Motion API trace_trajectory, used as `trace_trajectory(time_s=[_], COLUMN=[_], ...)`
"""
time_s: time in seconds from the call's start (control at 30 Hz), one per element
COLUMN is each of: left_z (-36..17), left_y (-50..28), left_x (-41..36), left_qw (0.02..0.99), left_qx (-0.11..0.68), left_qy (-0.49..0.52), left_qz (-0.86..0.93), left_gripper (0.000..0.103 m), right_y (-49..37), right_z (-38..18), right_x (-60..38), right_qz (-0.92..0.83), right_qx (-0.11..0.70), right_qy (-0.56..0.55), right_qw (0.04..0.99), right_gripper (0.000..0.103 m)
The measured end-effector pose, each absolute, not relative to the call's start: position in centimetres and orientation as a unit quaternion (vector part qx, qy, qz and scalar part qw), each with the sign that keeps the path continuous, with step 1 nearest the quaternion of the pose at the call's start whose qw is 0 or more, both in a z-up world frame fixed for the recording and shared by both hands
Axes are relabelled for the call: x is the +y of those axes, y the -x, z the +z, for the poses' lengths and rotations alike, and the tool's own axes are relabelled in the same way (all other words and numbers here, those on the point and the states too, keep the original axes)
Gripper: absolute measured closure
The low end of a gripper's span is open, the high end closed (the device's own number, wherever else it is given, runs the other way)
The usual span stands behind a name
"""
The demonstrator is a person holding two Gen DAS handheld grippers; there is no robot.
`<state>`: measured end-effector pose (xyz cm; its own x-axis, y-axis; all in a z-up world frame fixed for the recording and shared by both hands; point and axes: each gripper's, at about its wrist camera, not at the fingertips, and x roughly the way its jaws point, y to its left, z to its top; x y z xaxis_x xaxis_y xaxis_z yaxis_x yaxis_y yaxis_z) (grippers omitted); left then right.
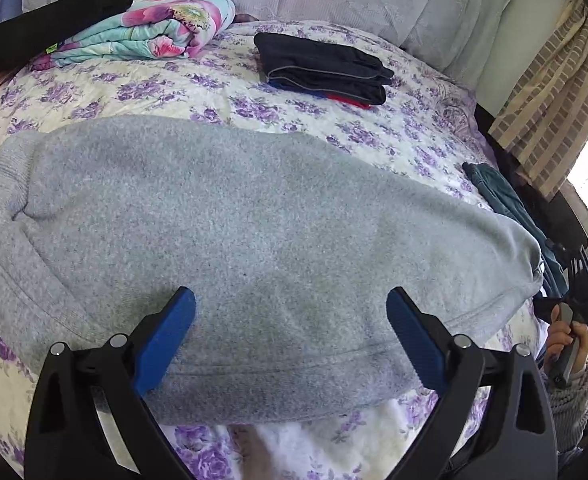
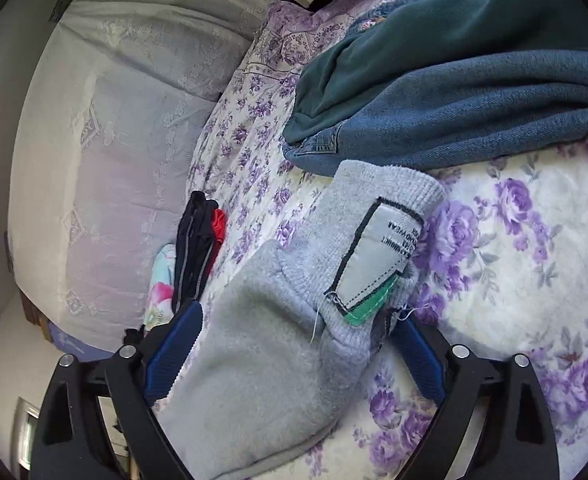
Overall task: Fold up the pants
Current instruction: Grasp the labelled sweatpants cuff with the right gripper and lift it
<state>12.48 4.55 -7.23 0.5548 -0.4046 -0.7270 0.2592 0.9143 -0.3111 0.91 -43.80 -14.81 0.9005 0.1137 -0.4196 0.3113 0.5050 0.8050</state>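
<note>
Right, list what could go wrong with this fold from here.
1. The left gripper is open over the grey pants, gripping nothing, so that end may stay behind or bunch when lifted.
2. The right gripper straddles the waistband by the label; a grab might catch only the top layer.
3. The jeans pile lies close to the waistband and could snag.

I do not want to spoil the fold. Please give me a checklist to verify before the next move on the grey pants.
1. Grey pants lie flat on the bedspread: ok.
2. Left gripper open, above the near edge: ok.
3. Right gripper open around the label end: ok.
4. Cloth actually gripped: not ok.
5. Folded dark stack clear of the pants: ok.
6. Denim pile clear of the label end: cannot tell.
</note>
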Motion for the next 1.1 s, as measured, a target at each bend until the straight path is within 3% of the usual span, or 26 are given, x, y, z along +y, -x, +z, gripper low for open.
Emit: trace_trajectory(time_s=[0.17,0.23,0.37,0.47,0.77,0.97,1.1], left_z=[-5.5,-4.8,-4.4,-5.2,-9.0,-4.5,-3.5], left_y=[-12.4,-12.9,-13.7,-13.4,-14.0,-13.7,-14.4], left_x=[2.8,0.3,-6.2,-11.3,-14.1,-5.5,4.2], left_qw=[0.868,0.857,0.833,0.833,0.845,0.885,0.906], left_qx=[0.424,0.424,0.436,0.438,0.455,0.389,0.370], left_qy=[0.109,0.108,0.094,0.046,-0.008,0.062,0.128], left_qz=[-0.233,-0.273,-0.327,-0.335,-0.279,-0.247,-0.161], left_gripper=[0.009,0.009,0.009,0.009,0.010,0.010,0.009], right_y=[1.5,1.3,-0.1,-0.5,-0.8,-1.5,-2.9], right_z=[-16.3,-17.0,-16.9,-16.7,-12.5,-7.7,-4.8], right_x=[-44.5,-45.3,-45.1,-44.9,-42.3,-37.6,-32.5], right_qz=[-0.053,-0.051,-0.054,-0.055,-0.090,-0.107,-0.103], right_qx=[0.201,0.197,0.199,0.191,0.197,0.188,0.179], right_qy=[-0.516,-0.533,-0.520,-0.516,-0.394,-0.258,-0.145], right_qw=[0.831,0.822,0.829,0.833,0.893,0.942,0.968], right_gripper=[0.051,0.059,0.062,0.078,0.081,0.081,0.081])
